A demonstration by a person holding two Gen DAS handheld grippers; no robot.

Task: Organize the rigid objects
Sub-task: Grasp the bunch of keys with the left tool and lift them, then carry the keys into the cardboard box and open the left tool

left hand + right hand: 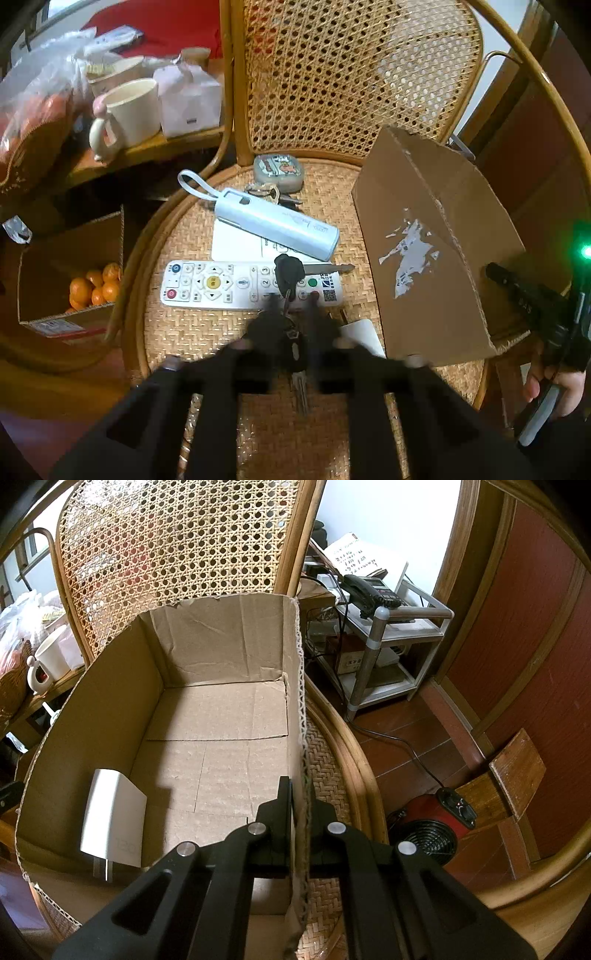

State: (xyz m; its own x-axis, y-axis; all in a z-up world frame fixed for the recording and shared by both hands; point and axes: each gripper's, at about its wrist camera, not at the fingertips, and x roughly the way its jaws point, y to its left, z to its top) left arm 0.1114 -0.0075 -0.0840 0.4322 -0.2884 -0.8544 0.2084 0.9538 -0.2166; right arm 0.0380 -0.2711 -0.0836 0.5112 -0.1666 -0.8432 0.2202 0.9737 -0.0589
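On the woven chair seat [207,332] lie a white remote [221,285], a light blue case with a loop [275,223], a white card under it, a round grey tin [279,172] and a black-headed key [295,269]. My left gripper [291,308] is blurred and closed around a key bunch [295,350] in front of the remote. My right gripper [298,805] is shut on the right wall of the open cardboard box [207,720], also in the left wrist view [424,251]. A white box [112,819] leans inside it.
A side table at the left holds a cream mug [129,110], a pink carton and plastic bags. A cardboard box of oranges [94,286] stands on the floor. At the right are a metal shelf with a telephone [369,590] and a red fan heater [428,830].
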